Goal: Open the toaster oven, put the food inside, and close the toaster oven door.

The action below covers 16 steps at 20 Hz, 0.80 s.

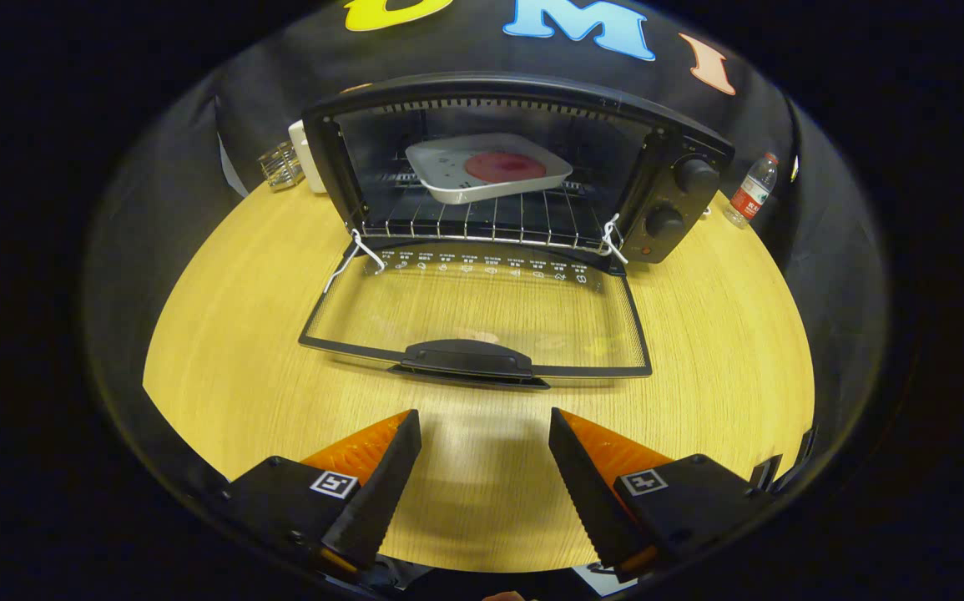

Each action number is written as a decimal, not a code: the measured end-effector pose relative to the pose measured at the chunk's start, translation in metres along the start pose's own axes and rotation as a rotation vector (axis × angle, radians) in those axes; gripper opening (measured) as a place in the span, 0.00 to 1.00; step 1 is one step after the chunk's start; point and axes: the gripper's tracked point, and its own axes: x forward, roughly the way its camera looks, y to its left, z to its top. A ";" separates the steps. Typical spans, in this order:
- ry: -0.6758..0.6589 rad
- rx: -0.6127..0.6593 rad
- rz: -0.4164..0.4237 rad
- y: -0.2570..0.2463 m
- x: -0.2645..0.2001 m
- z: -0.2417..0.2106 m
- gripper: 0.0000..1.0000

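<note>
A black toaster oven (673, 196) stands on the wooden table (223, 367) beyond my fingers. Its glass door (482, 313) is folded down flat toward me, with the black handle (469, 359) nearest me. Inside, on the wire rack (490, 221), rests a white square tray (448, 171) holding a round red piece of food (504, 167). My gripper (486, 426) is open, a little short of the door handle, with nothing between its fingers.
Two round knobs (682, 196) sit on the oven's right panel. A plastic water bottle (753, 190) stands at the table's far right. A small glass (280, 165) and a white box (306, 154) stand behind the oven's left side.
</note>
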 end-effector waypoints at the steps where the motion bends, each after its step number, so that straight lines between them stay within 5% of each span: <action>1: 0.010 -0.001 -0.005 0.001 0.005 0.000 0.98; 16: 0.101 0.067 -0.031 0.004 0.032 0.000 0.99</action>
